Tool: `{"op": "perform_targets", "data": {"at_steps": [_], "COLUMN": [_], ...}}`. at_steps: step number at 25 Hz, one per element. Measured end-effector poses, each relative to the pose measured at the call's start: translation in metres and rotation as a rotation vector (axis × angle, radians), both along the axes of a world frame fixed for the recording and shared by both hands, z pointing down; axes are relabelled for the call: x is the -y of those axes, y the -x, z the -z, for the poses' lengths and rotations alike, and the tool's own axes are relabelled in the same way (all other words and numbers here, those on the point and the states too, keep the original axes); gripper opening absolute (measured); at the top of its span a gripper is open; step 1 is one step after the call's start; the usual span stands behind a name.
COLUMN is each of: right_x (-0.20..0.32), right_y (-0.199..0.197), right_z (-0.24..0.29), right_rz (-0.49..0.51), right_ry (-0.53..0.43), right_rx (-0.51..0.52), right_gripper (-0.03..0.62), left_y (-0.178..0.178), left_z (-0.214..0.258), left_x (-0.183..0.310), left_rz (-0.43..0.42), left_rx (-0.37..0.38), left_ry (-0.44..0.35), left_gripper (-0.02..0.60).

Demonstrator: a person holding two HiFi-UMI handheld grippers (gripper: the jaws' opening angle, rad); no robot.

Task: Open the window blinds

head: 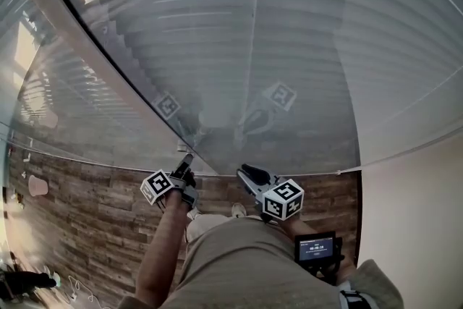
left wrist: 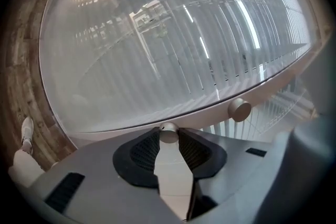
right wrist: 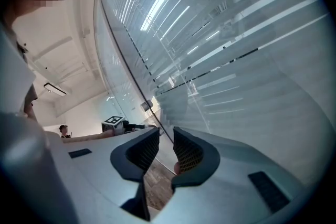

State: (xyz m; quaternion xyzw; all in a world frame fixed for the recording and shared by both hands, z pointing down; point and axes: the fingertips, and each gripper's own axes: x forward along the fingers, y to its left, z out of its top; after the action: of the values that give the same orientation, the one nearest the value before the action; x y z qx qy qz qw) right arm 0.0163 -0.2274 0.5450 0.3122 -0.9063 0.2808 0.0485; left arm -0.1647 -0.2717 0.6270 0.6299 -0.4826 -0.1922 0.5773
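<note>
- The left hand-held gripper (left wrist: 168, 140) has its black ribbed pads closed on a small round grey metal knob (left wrist: 168, 132), pinching it right at the jaw tips.
- In the head view this left hand-held gripper (head: 187, 160) points up at the lower edge of the glazing. Its cube with square markers (head: 157, 186) sits just above the person's bare forearm (head: 160, 250).
- The right hand-held gripper (right wrist: 164, 139) has its jaws a narrow way apart with nothing between them; only floor shows through the gap.
- In the head view the right hand-held gripper (head: 244, 171) is beside the left one, near it but not touching, and also aims at the glazing.
- A second round grey knob (left wrist: 240, 109) sits on the same white frame rail (left wrist: 273, 89), off to the right of the held one.
- The pale grey slatted window blinds (left wrist: 173, 50) hang behind a clear glass pane (head: 217, 47), above and beyond the held knob. Their slats (right wrist: 236, 60) run in close parallel rows with thin bright lines between them.
- Brown wood-plank floor (head: 87, 221) lies below the glazing, and a plain beige wall (head: 416, 206) stands to the right.
</note>
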Motion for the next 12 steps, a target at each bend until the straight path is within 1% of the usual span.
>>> {"op": "perform_targets", "data": {"at_steps": [3,9,12], "right_x": [-0.0007,-0.0007,-0.0019], "right_y": [-0.0002,-0.0014,0.0004], "right_z": [0.0005,-0.0033,-0.0032], "right_rz": [-0.001,0.001,0.002], "right_ry": [-0.001,-0.001,0.0], "right_rx": [0.0,-0.003,-0.003], "right_gripper": [0.091,0.091,0.091], "left_y": [0.0,-0.0005,0.0006], "left_z": [0.0002,-0.0043,-0.0043], "left_x": [-0.0001,0.0025,0.0032], "left_rz": [0.014,0.055,0.065], "left_rx": [-0.032,-0.163,-0.204], "left_ry": [0.001,0.014,0.019], "left_gripper": [0.129,0.129,0.129]}}
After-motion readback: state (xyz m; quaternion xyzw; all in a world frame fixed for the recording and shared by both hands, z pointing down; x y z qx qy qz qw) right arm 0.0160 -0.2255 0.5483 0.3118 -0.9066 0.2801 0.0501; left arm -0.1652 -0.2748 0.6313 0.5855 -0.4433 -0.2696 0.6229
